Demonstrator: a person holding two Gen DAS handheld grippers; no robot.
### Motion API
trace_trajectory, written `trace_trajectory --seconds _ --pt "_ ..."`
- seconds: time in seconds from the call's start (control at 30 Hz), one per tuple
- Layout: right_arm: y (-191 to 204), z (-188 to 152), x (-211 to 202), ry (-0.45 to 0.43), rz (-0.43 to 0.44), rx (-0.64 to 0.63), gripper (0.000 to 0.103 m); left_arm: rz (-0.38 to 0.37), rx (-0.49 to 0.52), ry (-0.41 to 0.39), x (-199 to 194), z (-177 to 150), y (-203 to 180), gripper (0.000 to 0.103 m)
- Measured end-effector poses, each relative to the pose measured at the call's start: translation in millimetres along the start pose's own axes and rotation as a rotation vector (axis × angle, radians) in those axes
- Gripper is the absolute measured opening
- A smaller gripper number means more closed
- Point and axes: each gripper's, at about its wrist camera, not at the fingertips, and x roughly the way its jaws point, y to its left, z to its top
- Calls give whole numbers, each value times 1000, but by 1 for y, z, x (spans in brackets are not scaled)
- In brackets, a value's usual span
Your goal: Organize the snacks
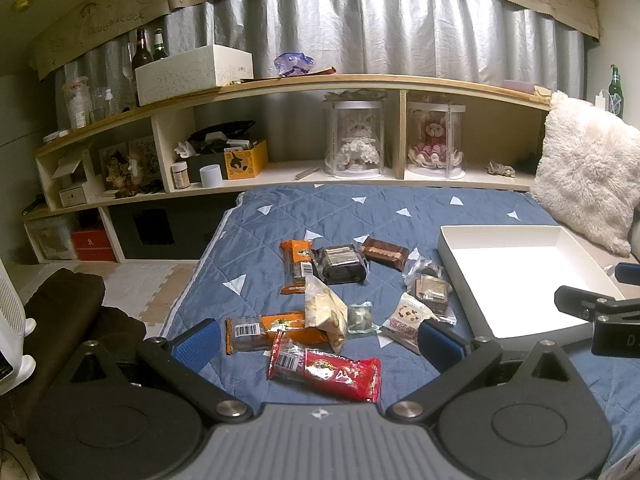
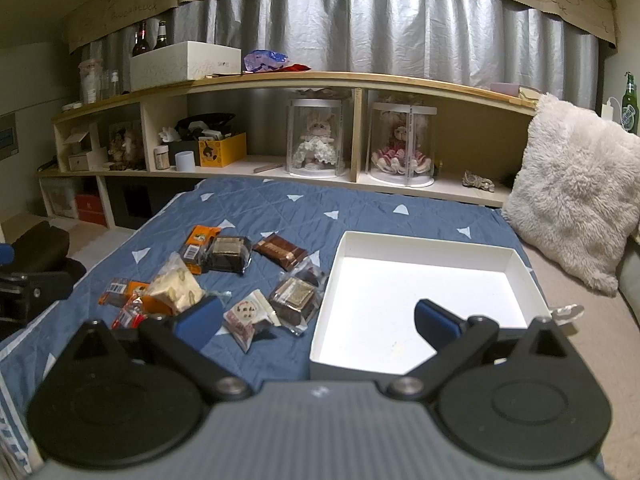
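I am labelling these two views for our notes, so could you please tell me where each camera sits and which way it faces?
Left wrist: on the left gripper, facing across the blue quilt toward the shelf; its open fingers frame the red snack packet, and the right gripper shows at the right edge.
Right wrist: on the right gripper, further right, open above the white box near edge.
Shared: scattered snacks, white box, quilt, shelf, fluffy cushion.
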Motion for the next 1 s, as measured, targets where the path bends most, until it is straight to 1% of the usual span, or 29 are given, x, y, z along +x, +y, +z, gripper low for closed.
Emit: trace_trajectory --seconds 0.4,0.5,0.6,0.63,0.8,1.0 --pt "0 0 1 3 0 0 103 -1 1 3 0 0 0 103" --pt "0 0 4 8 4 0 103 0 6 19 -2 -2 -7 103" --pt "1 2 10 16 8 -7 103 1 7 41 8 0 -13 103" --pt "1 3 12 18 8 -10 103 0 5 52 21 -5 -21 103" --pt "3 7 27 34 21 -20 103 -4 -31 76 33 6 -9 103" --pt "8 17 50 37 33 -65 103 33 -31 87 54 15 -4 103"
